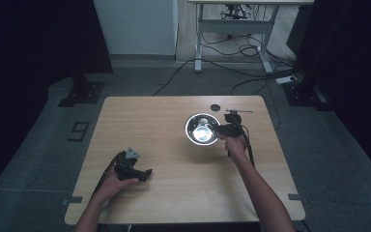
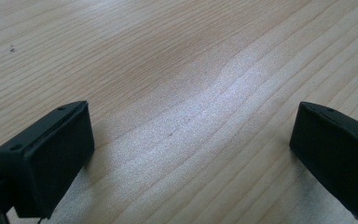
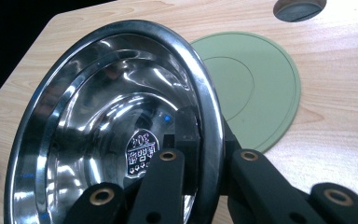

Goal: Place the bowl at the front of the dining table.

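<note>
- Bowl [image 1: 202, 128]: polished steel, right of centre in the high view; in the right gripper view [image 3: 116, 126] it takes up the left and middle of the frame, tipped up on edge with the hollow facing the camera.
- Right gripper [image 1: 223, 129] has it by the rim: jaws closed tight on the rolled edge, one inside the bowl, one outside, at lower centre of the right gripper view [image 3: 205, 158].
- Green mat [image 3: 256, 84], flat and round, lies on the surface just behind the bowl, upper right of that view. Whether the bowl touches it, cannot tell.
- Handling, as judged: thin metal, stiff, probably light, not fragile. Mirror finish looks slippery; a one-sided rim pinch lets the bowl swing or slide out if jolted.
- Best hold: the rolled rim, jaws set deep across it, as now. Keep moves slow and lower flat.
- Left gripper [image 1: 134, 169] sits at lower left of the high view, jaws wide apart, nothing between them, over bare wood surface [image 2: 177, 70].
</note>
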Demonstrator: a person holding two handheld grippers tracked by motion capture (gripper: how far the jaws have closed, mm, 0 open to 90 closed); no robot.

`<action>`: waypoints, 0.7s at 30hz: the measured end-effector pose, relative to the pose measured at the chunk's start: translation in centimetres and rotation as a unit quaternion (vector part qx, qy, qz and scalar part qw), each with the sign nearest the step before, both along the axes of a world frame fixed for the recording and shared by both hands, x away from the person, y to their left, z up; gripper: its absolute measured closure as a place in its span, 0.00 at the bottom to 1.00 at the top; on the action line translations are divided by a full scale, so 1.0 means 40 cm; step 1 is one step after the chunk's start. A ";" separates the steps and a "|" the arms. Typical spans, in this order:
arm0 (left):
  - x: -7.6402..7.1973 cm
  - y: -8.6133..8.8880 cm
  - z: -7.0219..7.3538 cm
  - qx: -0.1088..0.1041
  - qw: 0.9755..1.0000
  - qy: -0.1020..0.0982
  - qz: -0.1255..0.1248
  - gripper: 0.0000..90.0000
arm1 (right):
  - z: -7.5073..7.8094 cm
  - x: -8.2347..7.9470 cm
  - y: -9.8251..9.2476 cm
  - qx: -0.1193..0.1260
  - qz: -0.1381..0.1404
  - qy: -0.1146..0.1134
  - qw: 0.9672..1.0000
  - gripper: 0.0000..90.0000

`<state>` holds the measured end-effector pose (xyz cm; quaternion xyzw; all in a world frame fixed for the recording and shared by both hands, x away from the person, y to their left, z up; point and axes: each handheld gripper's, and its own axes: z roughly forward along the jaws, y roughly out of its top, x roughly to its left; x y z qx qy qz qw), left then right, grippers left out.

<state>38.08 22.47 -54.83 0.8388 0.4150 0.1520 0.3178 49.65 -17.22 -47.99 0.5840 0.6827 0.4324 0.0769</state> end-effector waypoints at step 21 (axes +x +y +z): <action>0.000 0.000 0.000 0.000 1.000 0.000 0.000 0.00 | -0.020 0.058 -0.003 0.010 -0.018 0.015 1.000 0.96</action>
